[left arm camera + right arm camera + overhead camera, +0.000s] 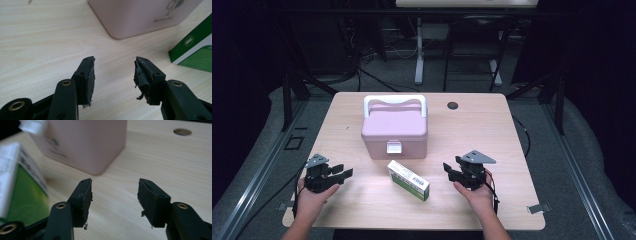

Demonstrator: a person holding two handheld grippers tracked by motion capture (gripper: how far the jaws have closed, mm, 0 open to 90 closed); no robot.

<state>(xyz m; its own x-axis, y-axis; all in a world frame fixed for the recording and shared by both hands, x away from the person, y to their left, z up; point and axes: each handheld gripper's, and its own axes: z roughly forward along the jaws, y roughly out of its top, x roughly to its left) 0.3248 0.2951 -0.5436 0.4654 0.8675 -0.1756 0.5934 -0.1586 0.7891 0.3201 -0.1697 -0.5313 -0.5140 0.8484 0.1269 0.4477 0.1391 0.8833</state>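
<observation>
One wooden table [492, 130] filled the middle of the high view, and on it stood one pink box [394, 131] with a white handle [395, 101] and a white latch [393, 148], just above the frame's centre. One green and white carton [408, 180] lay just below the box, at a slant, apart from it. Two grippers rested low in the frame: the left gripper [343, 172] at lower left and the right gripper [449, 170] at lower right, each held by one hand, both well clear of the carton between them. Each gripper's two jaws stood apart with only bare tabletop between them. One dark round hole [453, 105] sat in the table at the box's upper right.
</observation>
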